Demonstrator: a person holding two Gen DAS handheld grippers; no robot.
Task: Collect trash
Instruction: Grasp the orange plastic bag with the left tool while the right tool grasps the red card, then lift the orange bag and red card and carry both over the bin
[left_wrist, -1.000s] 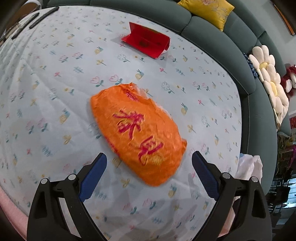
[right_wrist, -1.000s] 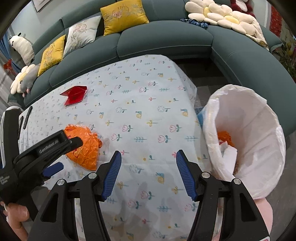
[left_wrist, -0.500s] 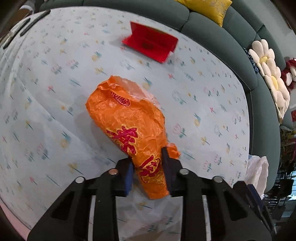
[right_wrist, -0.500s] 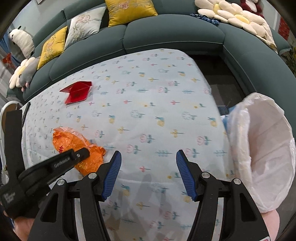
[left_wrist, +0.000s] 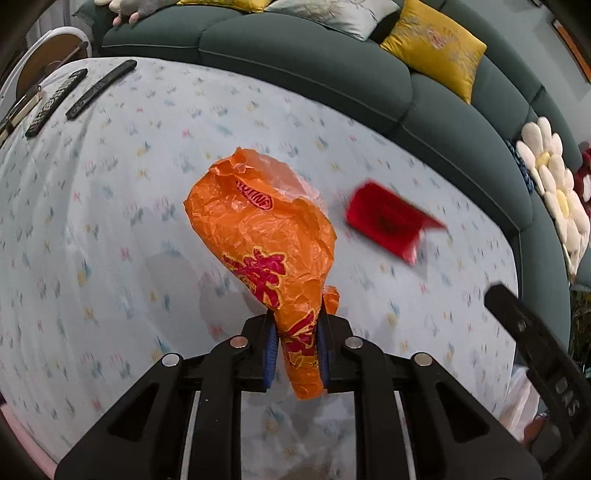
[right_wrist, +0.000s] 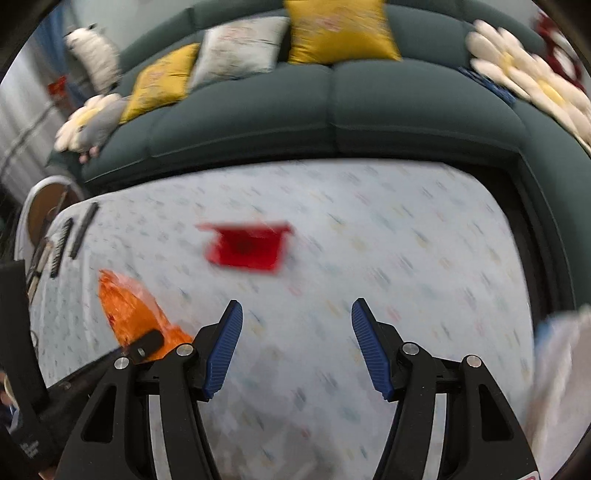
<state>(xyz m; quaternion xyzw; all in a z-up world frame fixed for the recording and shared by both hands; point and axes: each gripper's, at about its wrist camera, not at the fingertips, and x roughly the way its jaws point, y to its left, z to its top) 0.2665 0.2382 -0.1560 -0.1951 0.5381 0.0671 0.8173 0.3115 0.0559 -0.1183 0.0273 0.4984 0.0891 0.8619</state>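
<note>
My left gripper (left_wrist: 295, 343) is shut on a crumpled orange plastic bag (left_wrist: 258, 236) with red characters and holds it above the flowered tablecloth (left_wrist: 110, 221). The bag also shows in the right wrist view (right_wrist: 129, 314), at the lower left. A red folded envelope (left_wrist: 391, 221) lies on the cloth to the right of the bag; in the right wrist view the envelope (right_wrist: 247, 247) lies ahead. My right gripper (right_wrist: 297, 347) is open and empty above the cloth. The white trash bag (right_wrist: 557, 369) shows at the right edge.
Remote controls (left_wrist: 55, 99) lie at the table's far left. A dark green sofa (left_wrist: 314, 62) with yellow cushions (left_wrist: 432, 44) curves round the far side. A flower-shaped cushion (left_wrist: 554, 195) lies at the right. The right gripper's body (left_wrist: 535, 343) reaches into the left wrist view.
My left gripper closed on the orange bag and lifted it off the cloth. My right gripper swung left, away from the white trash bag, and now faces the red envelope.
</note>
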